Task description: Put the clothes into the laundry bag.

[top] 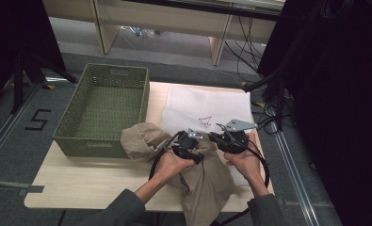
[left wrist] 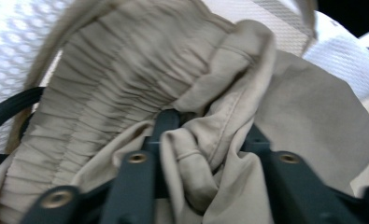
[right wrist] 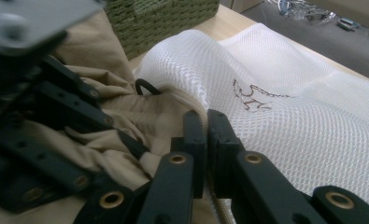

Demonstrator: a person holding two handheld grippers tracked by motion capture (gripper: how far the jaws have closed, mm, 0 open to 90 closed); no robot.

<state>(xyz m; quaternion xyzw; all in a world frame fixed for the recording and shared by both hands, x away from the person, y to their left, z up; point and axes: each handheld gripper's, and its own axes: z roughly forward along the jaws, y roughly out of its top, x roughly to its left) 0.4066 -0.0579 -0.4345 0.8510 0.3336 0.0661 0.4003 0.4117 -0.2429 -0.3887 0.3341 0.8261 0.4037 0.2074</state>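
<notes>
Khaki garment [top: 193, 174], elastic-waisted by the look of the gathered band, lies bunched at the near middle of the wooden table [top: 80, 183], one end draped over the near edge, the other humped up against the green woven basket [top: 103, 106]. A white mesh laundry bag [top: 207, 106] lies flat behind it, its near edge lifted where the two grippers meet.

Reading of the layout: the work looks like feeding the garment into the mesh bag. The right gripper [right wrist: 205, 126] pinches the bag's rim to hold the mouth up and open, while the left gripper [left wrist: 205, 135] works cloth toward that gap. The basket stands empty at the left, likely the place for the filled bag, though that is a guess.

Right gripper: jaws drawn nearly together, a thin edge of mesh caught between the pads, with khaki cloth just beneath. Held firm, raised slightly off the table.

Left gripper: jaws about half apart, with a thick fold of khaki cloth and a seam standing between them. The gripper's own view is blurred; the cloth looks loose in the gap rather than pinched, so I take it as released or being re-gripped. The gathered waistband sits just beyond the jaw tips, with mesh showing behind it.
</notes>
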